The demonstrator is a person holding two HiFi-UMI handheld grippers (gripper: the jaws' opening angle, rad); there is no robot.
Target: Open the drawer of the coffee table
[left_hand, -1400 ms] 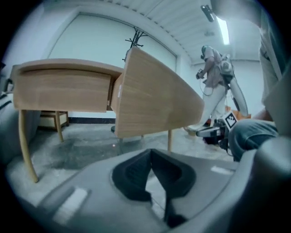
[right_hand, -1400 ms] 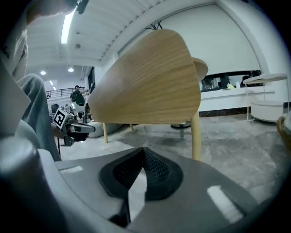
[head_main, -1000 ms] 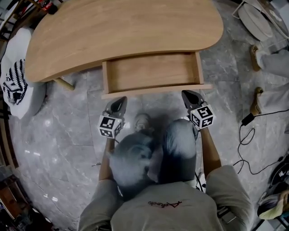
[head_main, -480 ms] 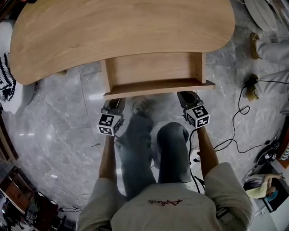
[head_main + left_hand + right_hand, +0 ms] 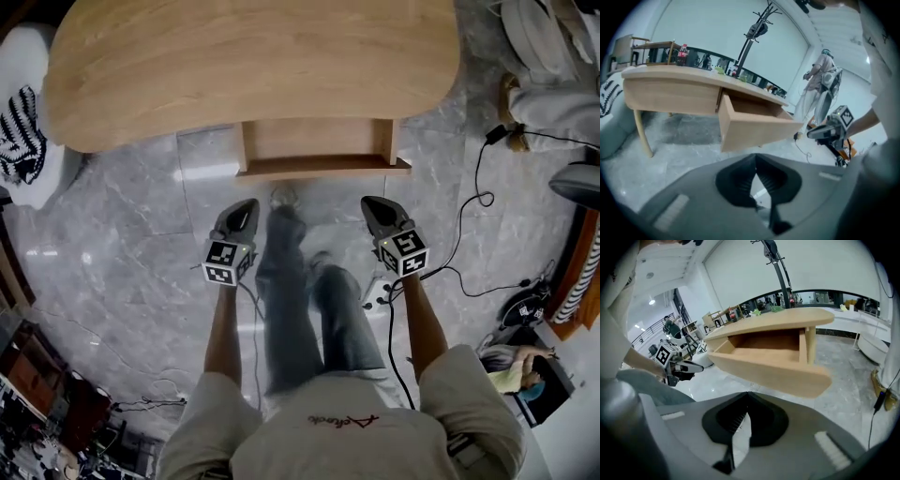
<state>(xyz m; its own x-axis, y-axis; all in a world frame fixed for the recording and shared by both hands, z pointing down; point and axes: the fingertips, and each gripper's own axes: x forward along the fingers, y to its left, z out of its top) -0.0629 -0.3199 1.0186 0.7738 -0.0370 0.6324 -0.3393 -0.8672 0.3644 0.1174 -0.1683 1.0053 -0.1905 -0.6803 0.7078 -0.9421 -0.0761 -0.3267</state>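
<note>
a: entry one, change since a second ago?
b: both grippers have come up and away from the drawer (image 5: pixel 319 141). their tips were right at its front. now a strip of grey floor (image 5: pixel 141 244) lies between the tips and the drawer. the person's legs (image 5: pixel 300 300), bent before, now hang straight between the two tools.
a: left gripper (image 5: pixel 247 206), fingers?
b: closed tip to tip, nothing held. in its own view the drawer's near corner sits ahead of and above the tips, well apart.
a: right gripper (image 5: pixel 371 204)?
b: likewise, pads pressed together and empty. the drawer's front is ahead of the tips, apart, with the open box showing beyond it.
a: drawer, location?
b: pulled out from under the near edge of the coffee table (image 5: pixel 253 66), pale wood inside, straight beyond the gap between the two sets of tips.
a: sundries?
b: a white pouf with black stripes (image 5: pixel 23 141), far left of the left fingers. black cables (image 5: pixel 473 202) on the floor, right of the right fingers. a coat stand (image 5: pixel 757 30) behind the table, far beyond the left tips.
</note>
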